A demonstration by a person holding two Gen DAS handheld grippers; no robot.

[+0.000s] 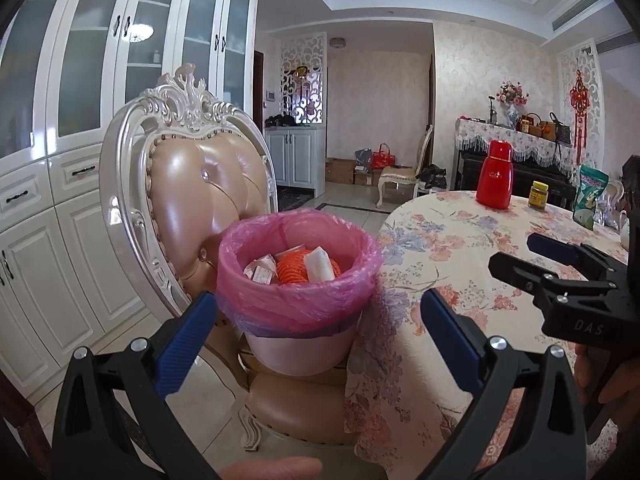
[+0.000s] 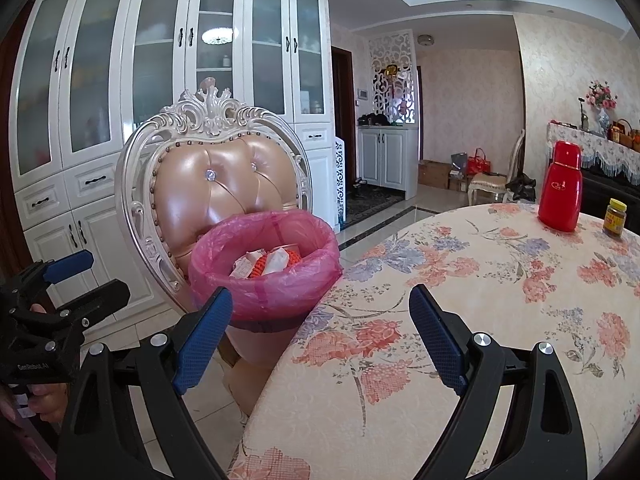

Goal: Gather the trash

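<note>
Biggest worry from where I'm standing: that pink-lined trash bin [image 1: 298, 280] is perched on the seat of the fancy cream chair [image 1: 188, 184], not on the floor. Nudge it with a gripper and I reckon it tips off the cushion, dumping the orange netting [image 1: 289, 268] and white wrappers [image 1: 320, 266] that are already inside. The loose liner could also snag on a fingertip and pull the whole thing over.

Left gripper [image 1: 316, 344] has its jaws spread wide with nothing between them, and the bin sits straight ahead of it, just past the blue pads. Right gripper [image 2: 320, 336] is spread and empty too, hovering over the edge of the floral tablecloth [image 2: 480, 320], with the bin ahead and off to its left. Both are held about level, side by side, pointing forward.

I can't spot any loose trash on the cloth; only a red thermos [image 2: 560, 188] and a yellow-lidded jar [image 2: 615, 218] far ahead to the right.
</note>
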